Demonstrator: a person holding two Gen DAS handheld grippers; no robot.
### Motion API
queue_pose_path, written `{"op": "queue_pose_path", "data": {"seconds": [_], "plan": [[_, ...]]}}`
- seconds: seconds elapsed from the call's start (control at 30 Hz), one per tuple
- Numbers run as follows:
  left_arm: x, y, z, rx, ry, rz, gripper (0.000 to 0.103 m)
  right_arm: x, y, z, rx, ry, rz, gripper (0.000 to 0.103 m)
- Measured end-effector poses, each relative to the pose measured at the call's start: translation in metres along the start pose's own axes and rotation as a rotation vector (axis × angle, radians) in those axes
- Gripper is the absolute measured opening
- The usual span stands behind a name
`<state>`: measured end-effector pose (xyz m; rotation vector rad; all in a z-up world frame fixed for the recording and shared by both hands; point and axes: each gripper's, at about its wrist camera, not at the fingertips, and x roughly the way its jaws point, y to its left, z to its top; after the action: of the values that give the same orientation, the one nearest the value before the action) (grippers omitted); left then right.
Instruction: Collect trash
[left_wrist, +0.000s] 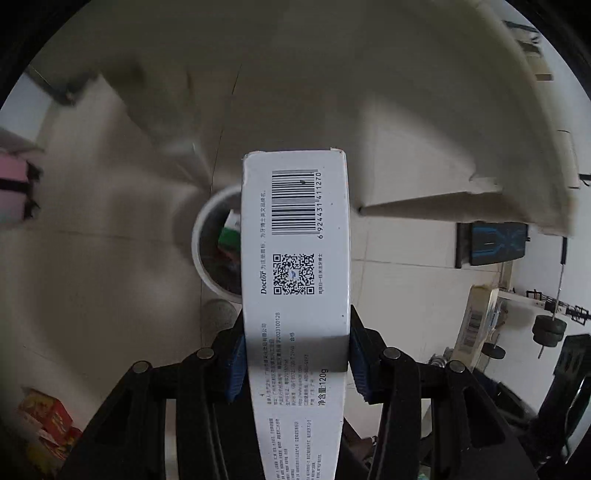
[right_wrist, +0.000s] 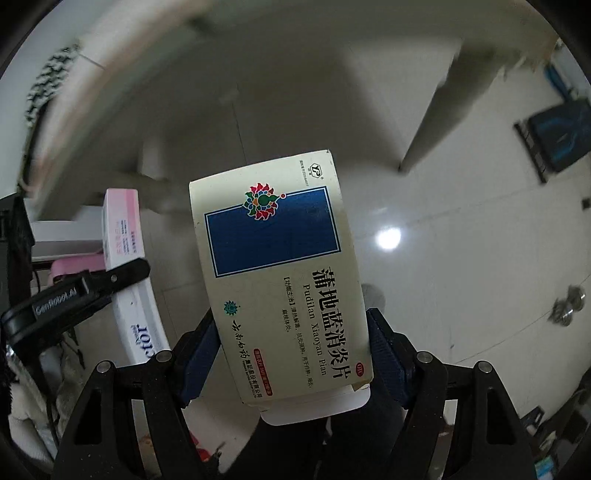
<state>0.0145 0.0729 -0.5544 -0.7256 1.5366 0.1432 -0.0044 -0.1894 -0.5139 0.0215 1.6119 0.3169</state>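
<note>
My left gripper (left_wrist: 295, 354) is shut on a long white toothpaste box (left_wrist: 295, 240) with a barcode and QR code. The box points forward over a white round bin (left_wrist: 207, 254) on the floor below, which holds green and dark items. My right gripper (right_wrist: 291, 354) is shut on a cream medicine box (right_wrist: 277, 266) with a blue rectangle and Chinese print, held above the tiled floor. In the right wrist view the left gripper's black finger (right_wrist: 110, 280) and the toothpaste box (right_wrist: 129, 258) show at the left.
A beige table underside and leg (left_wrist: 443, 177) hang over the bin at the right. Red and yellow packets (left_wrist: 48, 424) lie at the lower left. Dumbbells (left_wrist: 546, 328) and a dark mat (left_wrist: 495, 243) stand at the right. The floor is glossy tile (right_wrist: 443, 258).
</note>
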Motion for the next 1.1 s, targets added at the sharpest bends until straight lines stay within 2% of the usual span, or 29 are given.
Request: {"op": "queue_pose_path", "data": {"seconds": [0.17, 0.23, 0.27, 0.33, 0.37, 0.47, 0.5, 0.53, 0.57, 0.63, 0.77, 0.93, 1.1], "plan": [[0.116, 0.037, 0.034, 0.006, 0.056, 0.010, 0.045, 0.124, -0.021, 0.017, -0.030, 0.062, 0.020, 0.078], [0.144, 0.049, 0.044, 0.004, 0.059, 0.012, 0.048, 0.175, -0.028, 0.025, -0.038, 0.085, 0.031, 0.078], [0.155, 0.055, 0.049, -0.005, 0.061, 0.011, 0.052, 0.196, -0.030, 0.028, -0.044, 0.101, 0.042, 0.078], [0.173, 0.070, 0.058, -0.037, 0.067, 0.003, 0.093, 0.233, -0.033, 0.035, -0.052, 0.113, 0.052, 0.078], [0.177, 0.076, 0.059, -0.050, 0.064, -0.005, 0.098, 0.249, -0.033, 0.038, -0.065, 0.123, 0.068, 0.078], [0.176, 0.086, 0.057, -0.066, 0.033, 0.026, 0.098, 0.281, -0.037, 0.043, -0.075, 0.139, 0.112, 0.080], [0.173, 0.085, 0.051, -0.069, 0.019, 0.041, 0.098, 0.289, -0.027, 0.056, -0.081, 0.151, 0.125, 0.082], [0.168, 0.085, 0.045, -0.070, -0.008, 0.066, 0.098, 0.293, -0.026, 0.056, -0.080, 0.157, 0.139, 0.096], [0.163, 0.087, 0.042, -0.069, -0.036, 0.088, 0.098, 0.292, -0.024, 0.060, -0.085, 0.153, 0.149, 0.103], [0.144, 0.087, 0.032, -0.059, -0.089, 0.161, 0.098, 0.286, -0.019, 0.058, -0.113, 0.143, 0.148, 0.103], [0.104, 0.083, 0.011, -0.039, -0.142, 0.263, 0.098, 0.253, -0.008, 0.051, -0.179, 0.110, 0.062, 0.103], [0.051, 0.061, -0.016, -0.023, -0.147, 0.287, 0.098, 0.176, 0.012, 0.046, -0.255, 0.045, -0.104, 0.103], [-0.020, 0.023, -0.043, 0.028, -0.156, 0.286, 0.098, 0.086, 0.025, 0.035, -0.270, 0.023, -0.161, 0.103]]}}
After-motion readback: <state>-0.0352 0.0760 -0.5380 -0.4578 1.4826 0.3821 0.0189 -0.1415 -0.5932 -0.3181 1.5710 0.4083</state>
